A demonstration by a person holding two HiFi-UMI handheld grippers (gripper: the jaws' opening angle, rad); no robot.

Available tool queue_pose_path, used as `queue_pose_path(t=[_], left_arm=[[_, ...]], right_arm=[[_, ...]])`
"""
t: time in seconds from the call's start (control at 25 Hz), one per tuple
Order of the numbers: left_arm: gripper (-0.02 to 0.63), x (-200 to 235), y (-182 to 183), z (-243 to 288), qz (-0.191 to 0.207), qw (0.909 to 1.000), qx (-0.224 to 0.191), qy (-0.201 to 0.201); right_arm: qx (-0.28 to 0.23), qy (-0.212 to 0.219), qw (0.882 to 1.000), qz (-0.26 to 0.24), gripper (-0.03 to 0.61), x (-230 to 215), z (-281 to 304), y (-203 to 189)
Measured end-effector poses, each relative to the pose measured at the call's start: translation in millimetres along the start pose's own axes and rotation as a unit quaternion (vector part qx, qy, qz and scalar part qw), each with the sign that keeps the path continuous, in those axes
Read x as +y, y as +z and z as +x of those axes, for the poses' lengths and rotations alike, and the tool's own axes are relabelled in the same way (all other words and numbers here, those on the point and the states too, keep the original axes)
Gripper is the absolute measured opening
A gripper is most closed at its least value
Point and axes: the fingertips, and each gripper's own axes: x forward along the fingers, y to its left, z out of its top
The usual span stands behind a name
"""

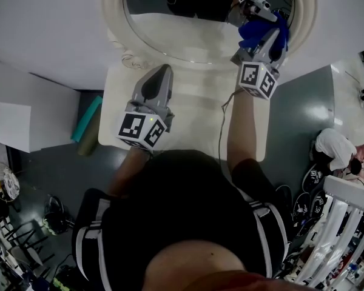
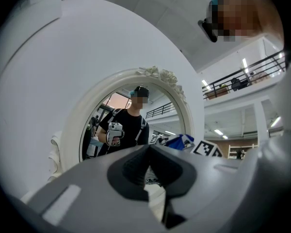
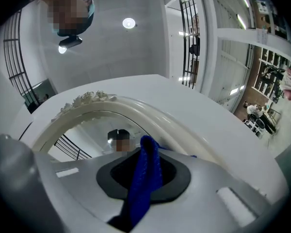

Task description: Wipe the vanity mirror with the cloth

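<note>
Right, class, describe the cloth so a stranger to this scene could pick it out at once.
Find the oval vanity mirror in its white ornate frame behind the pale table. At its right side the right gripper is raised to the glass, the cloth pinched between its jaws. It is the only bright blue, soft thing among white and grey.

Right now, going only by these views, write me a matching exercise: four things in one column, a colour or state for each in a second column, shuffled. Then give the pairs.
Things
1. cloth
2. left gripper
3. mirror frame
4. table

Colour or state
A. white, with carved trim at the top
B. jaws together, nothing between them
C. cream, in front of the mirror
D. blue, clamped in the right gripper

Pairs: 1-D, 2-B, 3-A, 4-C
</note>
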Motion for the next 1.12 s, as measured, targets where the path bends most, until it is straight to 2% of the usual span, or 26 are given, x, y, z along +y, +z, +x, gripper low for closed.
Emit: queue_pose_path(t=[0.52, 1.12], left_arm=[[0.009, 11, 6, -16, -0.006, 0.9999, -0.012, 0.003], [0.009, 48, 22, -47, -0.016, 0.9988, -0.032, 0.033]], right_arm=[[-0.012, 0.029, 0.999, -0.027, 0.038, 33, 17, 26], [-0.012, 0.086, 0.99, -0.107, 0.038, 130, 40, 38]])
